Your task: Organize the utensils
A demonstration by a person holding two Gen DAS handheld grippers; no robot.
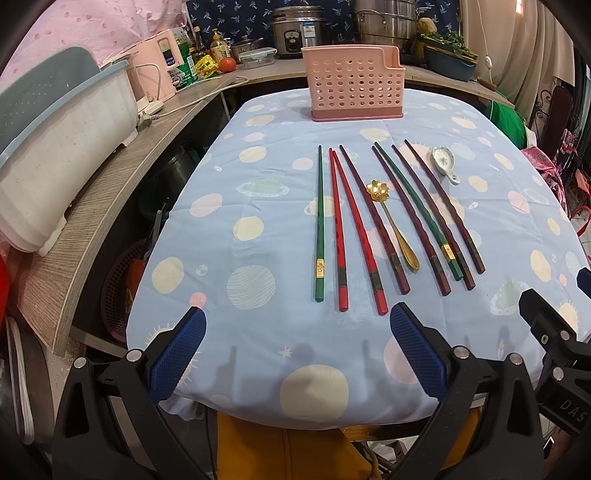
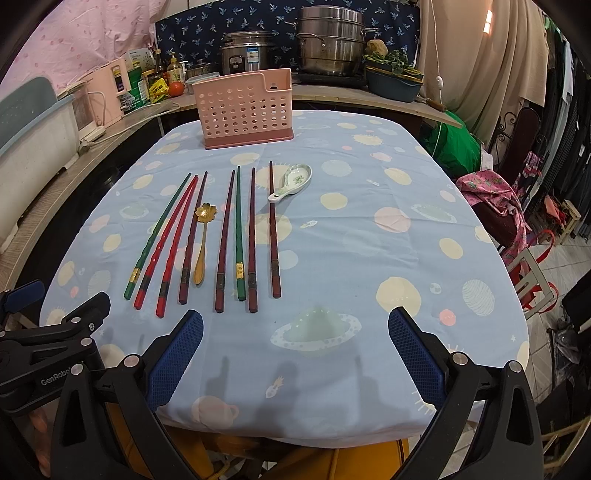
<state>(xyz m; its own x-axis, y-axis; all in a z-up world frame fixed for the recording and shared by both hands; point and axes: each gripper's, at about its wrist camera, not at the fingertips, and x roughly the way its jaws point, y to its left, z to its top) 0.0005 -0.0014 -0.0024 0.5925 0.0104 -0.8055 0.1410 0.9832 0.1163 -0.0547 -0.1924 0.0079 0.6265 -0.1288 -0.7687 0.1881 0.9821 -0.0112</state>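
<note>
Tablecloth point(image 1: 258, 229), pale blue with a planet print, covers the table. Pink perforated plastic caddy point(image 1: 352, 83) stands upright far ahead of both grippers. Eight slender chopsticks point(image 1: 319, 225), green, red and dark maroon, lie just ahead of the left gripper point(image 1: 297, 354), with a flower-bowled gold spoon point(image 1: 391, 221) among them and a white ceramic spoon point(image 2: 291, 182) beyond. Left gripper and right gripper point(image 2: 295, 356) both spread wide, empty. "GenRobo" legible on the left gripper's body.

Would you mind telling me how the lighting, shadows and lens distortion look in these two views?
Left wrist view: even indoor light, soft shadows of the tongs on the tablecloth, and the counter bows near the edge. Right wrist view: sharp chopsticks, a bright lamp blown out at top right, and dark corners.
</note>
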